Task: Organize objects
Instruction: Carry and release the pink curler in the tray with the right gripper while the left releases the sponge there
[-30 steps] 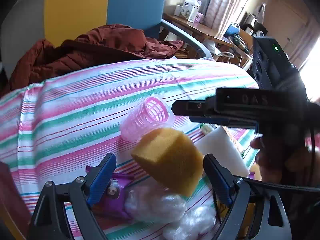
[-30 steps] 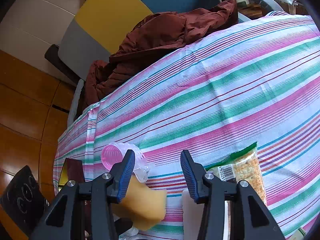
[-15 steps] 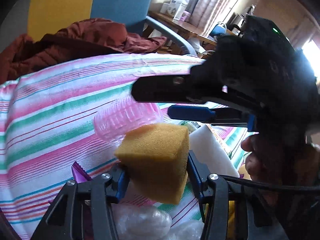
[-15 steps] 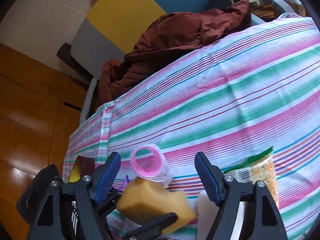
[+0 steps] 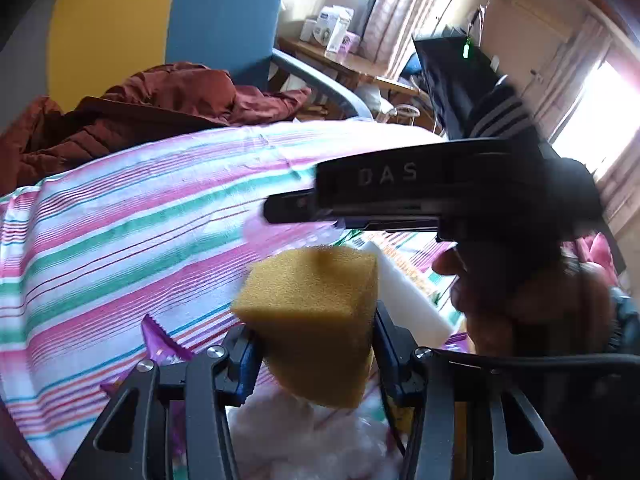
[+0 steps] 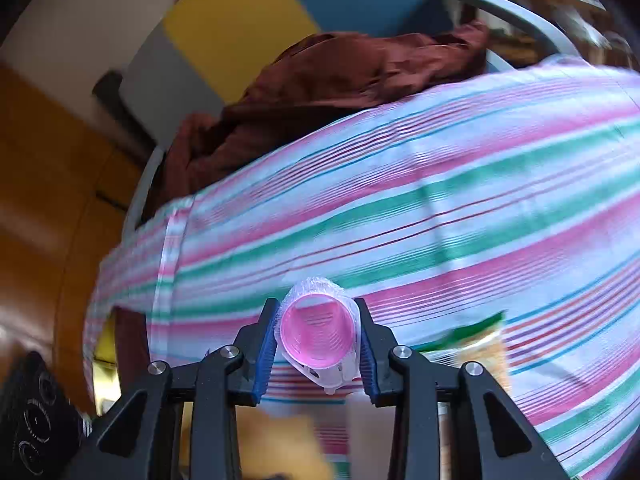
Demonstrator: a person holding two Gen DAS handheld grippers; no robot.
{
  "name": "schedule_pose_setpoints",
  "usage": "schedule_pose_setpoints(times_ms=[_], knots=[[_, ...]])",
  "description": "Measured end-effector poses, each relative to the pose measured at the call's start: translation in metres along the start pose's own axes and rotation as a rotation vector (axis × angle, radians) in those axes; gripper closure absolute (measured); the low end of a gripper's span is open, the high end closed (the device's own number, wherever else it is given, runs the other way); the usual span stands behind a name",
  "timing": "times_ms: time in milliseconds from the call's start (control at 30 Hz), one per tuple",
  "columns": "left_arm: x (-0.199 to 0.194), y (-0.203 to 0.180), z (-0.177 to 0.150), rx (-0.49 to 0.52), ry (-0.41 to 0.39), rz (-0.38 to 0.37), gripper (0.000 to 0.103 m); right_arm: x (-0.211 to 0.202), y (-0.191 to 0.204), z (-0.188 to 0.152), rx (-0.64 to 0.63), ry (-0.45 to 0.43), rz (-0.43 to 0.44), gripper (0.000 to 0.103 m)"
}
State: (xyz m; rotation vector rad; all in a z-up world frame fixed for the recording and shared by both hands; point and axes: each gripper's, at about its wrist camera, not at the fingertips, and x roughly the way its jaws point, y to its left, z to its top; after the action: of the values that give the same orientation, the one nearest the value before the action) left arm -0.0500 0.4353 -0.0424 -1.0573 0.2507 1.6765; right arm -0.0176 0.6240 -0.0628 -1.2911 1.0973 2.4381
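Left wrist view: nearest the lens, the left gripper (image 5: 316,354) is clamped on a yellow sponge block (image 5: 314,320), its blue pads pressing the block's two sides. The sponge sits between the fingers at about 6 o'clock in the frame, one corner jutting forward and up, held clear of the striped cloth (image 5: 120,240). Under it lie a crumpled clear plastic bag (image 5: 304,444) and, at 8 o'clock, a purple sachet (image 5: 160,340). Just beyond the sponge, toward 3 o'clock, rests a white foam block (image 5: 408,300). Past that, the right gripper (image 5: 304,210) crosses the frame from 3 o'clock, lying roughly level with its fingers pointing toward 9 o'clock; the person's hand (image 5: 520,304) wraps its grip.

In the right wrist view that gripper's fingers (image 6: 266,344) are closed on a pink hair roller (image 6: 318,338), whose long axis runs along the fingers, open end toward the lens. A snack packet (image 6: 480,344) lies at 4 o'clock on the cloth. Farther off, at 12 o'clock, a maroon jacket (image 6: 340,80) is heaped on a chair.

Both hands are loaded, so the next move likely turns on the open stretch of cloth ahead of both grippers; the right one appears farther forward.
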Motion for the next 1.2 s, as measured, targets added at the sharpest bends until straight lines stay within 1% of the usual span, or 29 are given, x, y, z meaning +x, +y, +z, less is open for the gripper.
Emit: schedule_pose_setpoints(times_ms=[67,167,233,333,500,600,633,867,1033,1200], knots=[[-0.014,0.001,-0.001,-0.047,-0.020,-0.015,0.054,-0.003,-0.007,0.002,0.013,-0.018,-0.025,0.068],[-0.035,-0.003,-0.004,-0.059,-0.054,0.004,0.053,-0.005,-0.007,0.003,0.005,-0.033,-0.039,0.068],[-0.058,-0.005,-0.012,-0.059,-0.081,0.027,0.053,-0.008,-0.001,0.003,-0.022,-0.046,-0.045,0.068],[-0.089,-0.001,-0.020,-0.086,-0.115,0.040,0.053,-0.015,0.011,-0.001,-0.061,-0.073,-0.030,0.068],[-0.148,0.015,-0.048,-0.139,-0.178,0.098,0.052,-0.021,0.037,-0.009,-0.106,-0.089,-0.013,0.068],[-0.186,0.032,-0.072,-0.171,-0.212,0.151,0.052,-0.021,0.065,-0.018,-0.168,-0.079,-0.015,0.068],[-0.191,0.039,-0.077,-0.183,-0.219,0.164,0.052,-0.021,0.074,-0.023,-0.184,-0.077,-0.009,0.068],[-0.251,0.094,-0.140,-0.353,-0.263,0.275,0.052,-0.023,0.151,-0.063,-0.294,-0.051,0.089,0.068],[-0.291,0.112,-0.183,-0.434,-0.317,0.333,0.052,-0.011,0.211,-0.099,-0.380,0.010,0.171,0.068],[-0.326,0.131,-0.214,-0.497,-0.366,0.393,0.051,0.010,0.257,-0.133,-0.443,0.073,0.208,0.068]])
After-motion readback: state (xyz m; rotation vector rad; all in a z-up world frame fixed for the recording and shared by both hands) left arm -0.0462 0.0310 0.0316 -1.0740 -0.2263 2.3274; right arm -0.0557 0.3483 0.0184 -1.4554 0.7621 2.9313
